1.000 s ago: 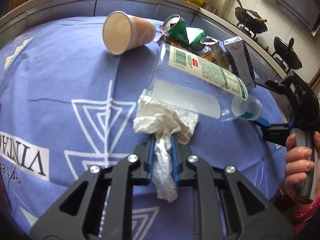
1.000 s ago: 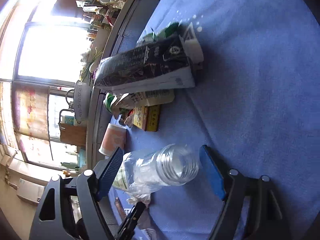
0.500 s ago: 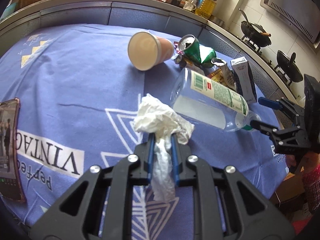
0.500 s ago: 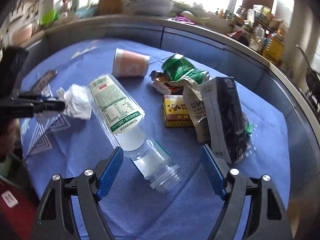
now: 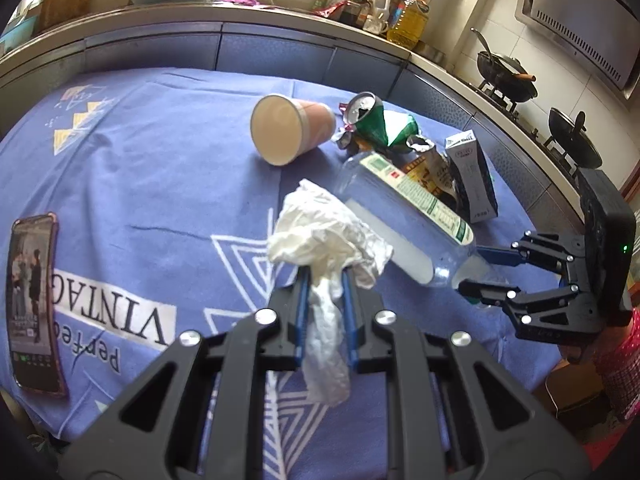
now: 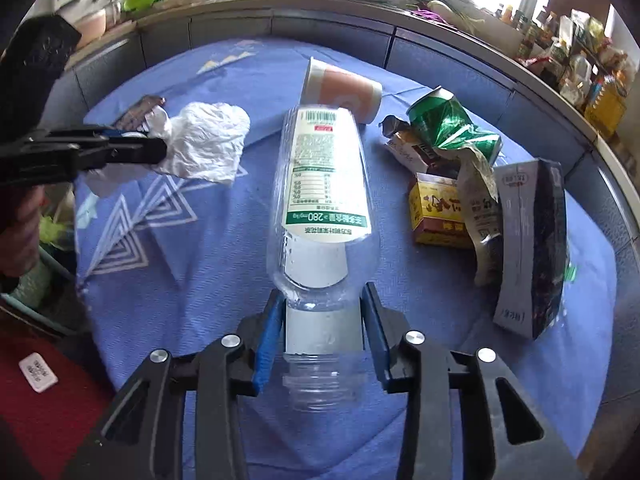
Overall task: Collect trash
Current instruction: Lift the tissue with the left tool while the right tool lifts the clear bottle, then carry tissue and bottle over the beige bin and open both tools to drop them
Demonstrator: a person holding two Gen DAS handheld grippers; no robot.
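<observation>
My left gripper (image 5: 323, 276) is shut on a crumpled white tissue (image 5: 320, 236) and holds it above the blue tablecloth (image 5: 152, 184); the tissue also shows in the right wrist view (image 6: 204, 140). My right gripper (image 6: 322, 304) is shut on the neck of a clear plastic bottle (image 6: 320, 200) with a white and green label, lying on the cloth. The bottle (image 5: 404, 216) and the right gripper (image 5: 476, 272) also show in the left wrist view.
A tipped paper cup (image 5: 288, 128), a crushed green can (image 5: 372, 120), a yellow box (image 6: 436, 216), wrappers and a dark carton (image 6: 532, 240) lie at the far side. A phone (image 5: 34, 300) lies near the left edge. A counter and a stove stand behind.
My left gripper has lifted and pulled back with the tissue. My right gripper has swung round to the bottle's neck and closed on it.
</observation>
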